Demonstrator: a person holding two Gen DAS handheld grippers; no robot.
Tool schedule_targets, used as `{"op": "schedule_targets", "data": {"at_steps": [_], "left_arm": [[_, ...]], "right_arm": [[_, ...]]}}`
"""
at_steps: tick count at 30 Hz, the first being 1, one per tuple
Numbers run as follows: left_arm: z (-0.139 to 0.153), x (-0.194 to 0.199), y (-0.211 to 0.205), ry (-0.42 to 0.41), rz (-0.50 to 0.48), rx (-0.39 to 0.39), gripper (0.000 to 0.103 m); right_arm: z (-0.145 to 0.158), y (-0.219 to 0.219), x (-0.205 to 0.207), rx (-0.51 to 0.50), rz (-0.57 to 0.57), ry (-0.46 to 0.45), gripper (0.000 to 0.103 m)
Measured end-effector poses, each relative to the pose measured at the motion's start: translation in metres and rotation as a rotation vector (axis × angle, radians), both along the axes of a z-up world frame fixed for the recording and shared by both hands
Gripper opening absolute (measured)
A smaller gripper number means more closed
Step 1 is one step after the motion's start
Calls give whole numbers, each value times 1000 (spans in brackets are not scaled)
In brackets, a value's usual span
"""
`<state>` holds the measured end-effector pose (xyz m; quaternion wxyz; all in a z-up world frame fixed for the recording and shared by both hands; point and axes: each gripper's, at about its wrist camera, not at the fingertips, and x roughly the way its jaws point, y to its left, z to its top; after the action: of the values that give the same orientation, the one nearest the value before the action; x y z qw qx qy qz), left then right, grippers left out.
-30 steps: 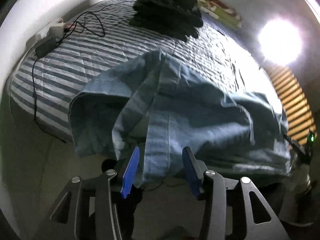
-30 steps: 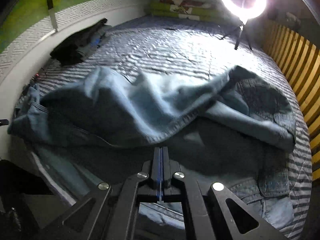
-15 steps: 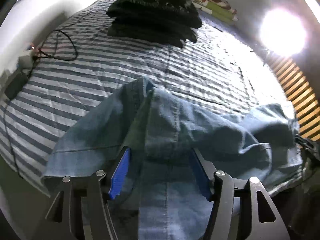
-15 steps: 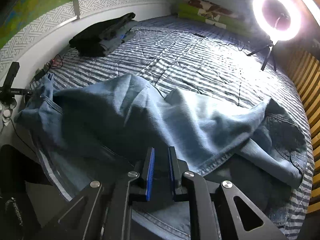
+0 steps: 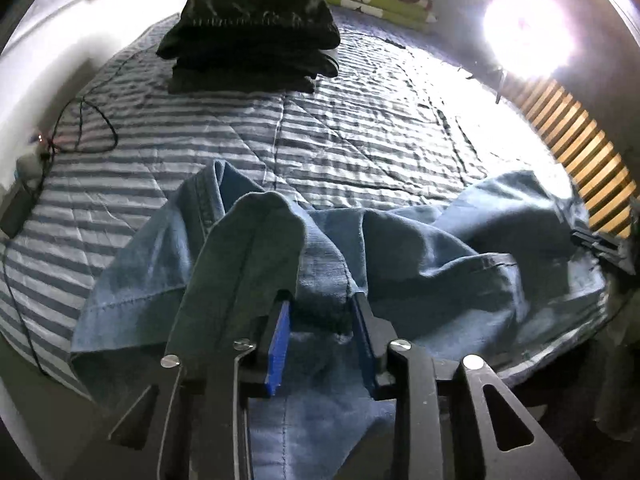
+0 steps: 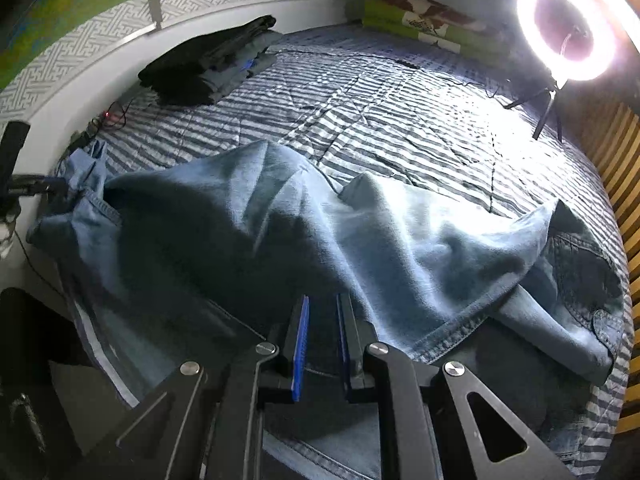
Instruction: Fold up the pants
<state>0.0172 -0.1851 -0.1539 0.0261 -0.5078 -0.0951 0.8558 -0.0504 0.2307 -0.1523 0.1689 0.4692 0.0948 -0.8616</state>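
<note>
On the striped bedspread (image 5: 360, 128), seen from the left wrist, the blue jeans (image 5: 420, 264) lie crumpled at the near edge; the left gripper (image 5: 320, 344) is closing, a raised fold of denim between its blue pads, probably to lift it for folding. From the right wrist, the right gripper (image 6: 322, 348) stands slightly apart over dark denim; whether it pinches cloth, I cannot tell. A ring light (image 6: 566, 28) lights the bed.

Jeans (image 5: 420, 256) now lie lower & flatter on bed vs 1 s ago. Left gripper (image 5: 320, 340) jaws closing w/ denim between; right gripper (image 6: 322, 344) went from shut to slightly apart.
</note>
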Motion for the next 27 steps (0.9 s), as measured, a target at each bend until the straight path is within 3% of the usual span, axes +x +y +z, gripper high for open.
{"op": "schedule_targets", "data": {"at_steps": [1,4,8,10,16,18,20,21,22,27], "left_arm": [[3,2,2,4,11,-21,12],[29,17,-13,66,74,-12,12],[78,54,-56,177,175,90,12],[92,64,-65,188,196,58,12],[109,82,-63,205,189,23,12],[114,84,-64,217,203,24,12],[122,89,-61,236,223,13,12],[129,90,-61,255,230,14,12],[141,91,-61,280,234,19,12],[206,86,-70,399,262,-16,12]], "right_arm": [[1,0,1,10,13,-1,16],[5,-1,4,27,52,11,26],[17,-9,13,13,157,33,39],[20,-17,16,15,222,41,48],[12,-35,14,65,313,49,49],[8,-39,13,140,312,78,49],[6,-39,13,207,300,112,41],[9,-38,12,222,284,125,13],[16,-36,10,230,261,136,5],[106,-16,0,90,164,314,4]]}}
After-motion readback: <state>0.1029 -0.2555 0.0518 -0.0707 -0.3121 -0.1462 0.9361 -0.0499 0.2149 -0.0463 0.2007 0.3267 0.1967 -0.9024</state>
